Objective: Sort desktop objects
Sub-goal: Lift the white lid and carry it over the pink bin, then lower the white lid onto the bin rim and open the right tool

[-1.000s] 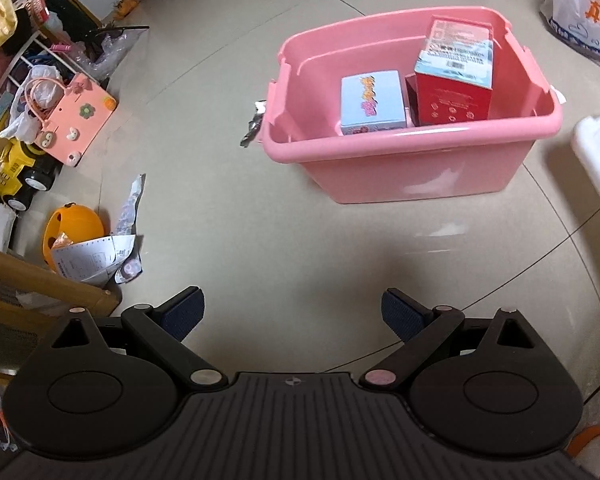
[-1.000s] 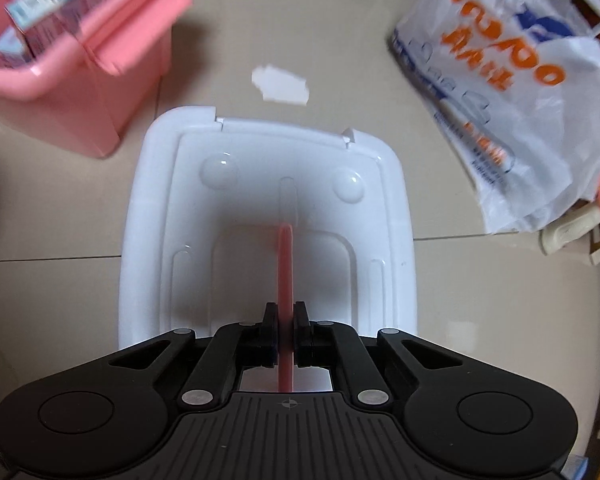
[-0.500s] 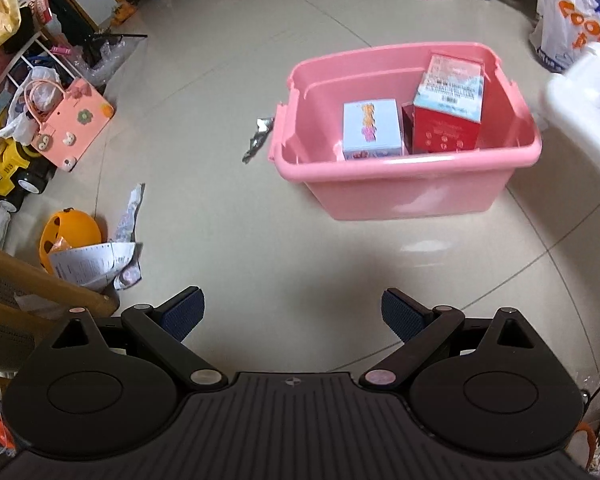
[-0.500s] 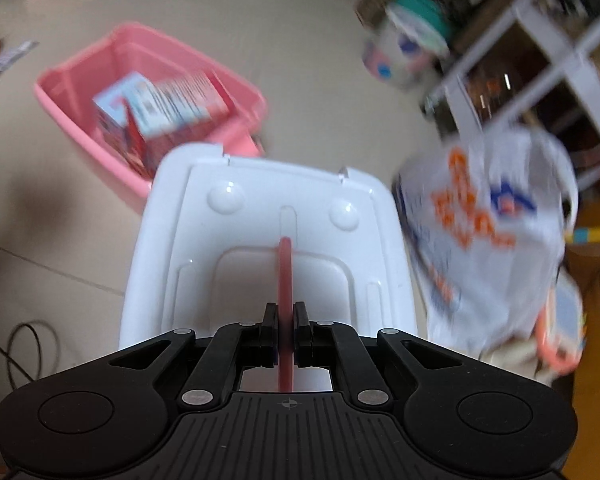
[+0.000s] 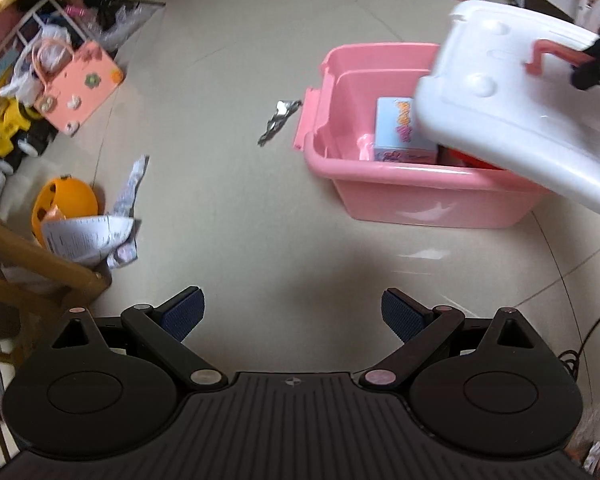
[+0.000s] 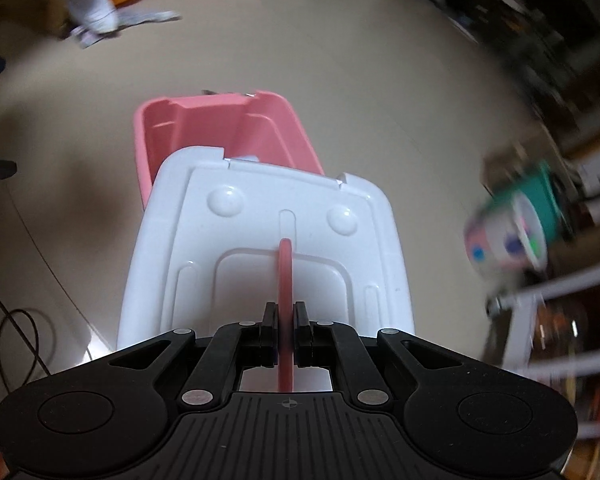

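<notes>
I had the right gripper [image 6: 286,330] with its jaws clenched on the thin pink handle [image 6: 285,280] of the white lid [image 6: 260,248]; the lid hung tilted above the pink bin [image 5: 400,196], which sat on the floor holding a pale blue box [image 5: 400,130]; my left gripper [image 5: 292,312] was idle, jaws released, holding nothing. I judged the lid stiff and light, glossy enough to slip; the handle was the right hold, though a single pinch could let it swing; a rim grip from the left would steady it.
</notes>
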### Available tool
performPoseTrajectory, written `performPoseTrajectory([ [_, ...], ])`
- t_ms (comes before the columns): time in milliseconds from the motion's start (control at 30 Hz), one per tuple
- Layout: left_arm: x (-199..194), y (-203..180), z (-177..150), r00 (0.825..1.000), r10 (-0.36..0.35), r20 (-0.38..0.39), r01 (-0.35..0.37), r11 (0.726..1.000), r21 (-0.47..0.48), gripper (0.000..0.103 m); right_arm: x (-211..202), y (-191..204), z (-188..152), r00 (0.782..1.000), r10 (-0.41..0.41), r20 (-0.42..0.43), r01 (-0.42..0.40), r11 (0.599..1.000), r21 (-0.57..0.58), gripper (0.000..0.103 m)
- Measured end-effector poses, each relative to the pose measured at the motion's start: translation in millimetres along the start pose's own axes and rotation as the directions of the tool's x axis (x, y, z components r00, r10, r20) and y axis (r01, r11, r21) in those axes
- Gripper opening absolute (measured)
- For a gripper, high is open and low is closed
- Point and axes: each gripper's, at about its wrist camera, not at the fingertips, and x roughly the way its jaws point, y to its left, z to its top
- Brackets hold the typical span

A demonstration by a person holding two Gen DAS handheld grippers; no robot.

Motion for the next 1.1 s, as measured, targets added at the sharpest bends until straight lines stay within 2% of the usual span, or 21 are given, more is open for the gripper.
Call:
performPoseTrajectory([
  [133,13.5,2.1,7.0,1.000,-0.005,-0.029,0.004,0.999,-0.037,0.098,34.1,4.4,30.0,1.000,0.025,0.018,-0.022,0.991,-0.135,0.006],
  [267,21.8,1.4,12.1,0.999,-0.009,-0.045,0.006,0.998,-0.064,0.098,60.1,6.0,51.4,0.997,0.053,0.048,-0.042,0.976,-0.213,0.006],
  [467,32.5,-6.4,14.2,0.998,-0.018,-0.060,0.014,0.998,-0.059,0.098,85.6,14.6,66.0,0.995,0.046,0.083,-0.016,0.943,-0.333,0.007],
  [700,40.7,-7.3,11.5,0.995,-0.014,-0.094,0.008,0.998,-0.069,0.098,96.1,15.4,66.2,0.995,0.050,0.086,-0.022,0.952,-0.304,0.007],
  [867,37.3,-8.4,12.4,0.996,-0.009,-0.083,0.003,0.998,-0.065,0.098,96.0,11.7,71.2,0.996,0.052,0.066,-0.034,0.969,-0.245,0.007],
  [1000,36.3,-9.0,13.4,0.997,-0.012,-0.080,0.007,0.998,-0.065,0.098,95.4,16.4,74.7,0.996,0.077,0.038,-0.064,0.965,-0.253,0.006],
  [1100,36.4,-9.5,13.7,0.997,-0.007,-0.076,0.002,0.998,-0.061,0.098,101.7,20.1,75.1,0.997,0.049,0.054,-0.033,0.966,-0.257,0.007],
])
